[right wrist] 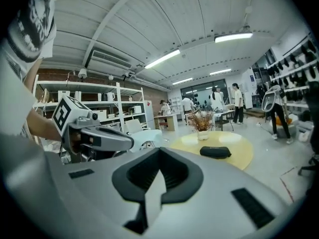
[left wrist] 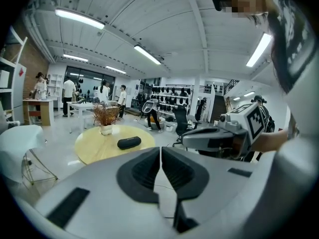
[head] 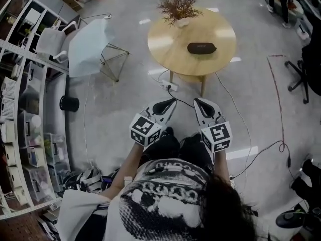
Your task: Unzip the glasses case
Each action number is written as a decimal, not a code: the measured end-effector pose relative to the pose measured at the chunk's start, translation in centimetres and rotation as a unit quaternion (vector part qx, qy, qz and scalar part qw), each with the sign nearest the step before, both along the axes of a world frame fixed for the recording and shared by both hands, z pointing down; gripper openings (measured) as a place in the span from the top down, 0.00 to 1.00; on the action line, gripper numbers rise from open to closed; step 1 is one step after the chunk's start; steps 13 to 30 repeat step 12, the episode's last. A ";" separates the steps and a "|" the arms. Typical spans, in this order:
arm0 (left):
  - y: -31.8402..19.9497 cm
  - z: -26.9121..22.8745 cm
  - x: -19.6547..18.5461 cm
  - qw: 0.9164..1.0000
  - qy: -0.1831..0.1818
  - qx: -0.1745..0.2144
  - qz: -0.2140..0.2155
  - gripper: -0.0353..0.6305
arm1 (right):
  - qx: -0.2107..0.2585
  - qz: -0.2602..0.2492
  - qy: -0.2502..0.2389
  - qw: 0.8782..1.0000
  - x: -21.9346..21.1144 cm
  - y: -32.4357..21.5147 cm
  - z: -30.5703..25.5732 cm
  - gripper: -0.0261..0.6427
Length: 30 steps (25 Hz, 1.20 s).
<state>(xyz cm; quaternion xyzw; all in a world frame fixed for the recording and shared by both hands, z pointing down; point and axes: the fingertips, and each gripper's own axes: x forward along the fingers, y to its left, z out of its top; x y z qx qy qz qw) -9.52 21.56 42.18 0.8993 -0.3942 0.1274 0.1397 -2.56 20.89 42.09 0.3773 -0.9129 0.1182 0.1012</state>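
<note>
Your glasses case [head: 201, 47] is black against the pale yellow-wood round table [head: 165, 44]. The dried plant [head: 176, 5] on that table is rusty brown, its pot [head: 182, 22] white. Your left gripper [head: 172, 101] and right gripper [head: 196, 102] are light grey, black-padded, with black-and-white square markers.
</note>
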 end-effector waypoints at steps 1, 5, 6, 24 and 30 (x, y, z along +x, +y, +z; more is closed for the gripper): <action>-0.3 -0.1 -0.4 1.000 0.000 0.002 -0.002 0.92 | 0.000 -0.002 0.005 1.000 -0.3 -0.2 0.0 0.97; -1.7 -0.8 -2.0 1.000 0.005 0.010 -0.013 0.92 | -0.001 -0.011 0.017 1.000 -1.4 -0.9 -0.3 0.97; -1.9 -0.9 -2.3 1.000 0.006 0.011 -0.016 0.92 | 0.000 -0.013 0.019 1.000 -1.7 -0.9 -0.4 0.97; -3.2 -1.2 -3.0 1.000 0.007 0.013 -0.018 0.92 | -0.002 -0.018 0.029 0.999 -2.2 -1.7 -0.5 0.97; -3.2 -1.2 -3.0 1.000 0.007 0.013 -0.018 0.92 | -0.002 -0.018 0.029 0.999 -2.2 -1.7 -0.5 0.97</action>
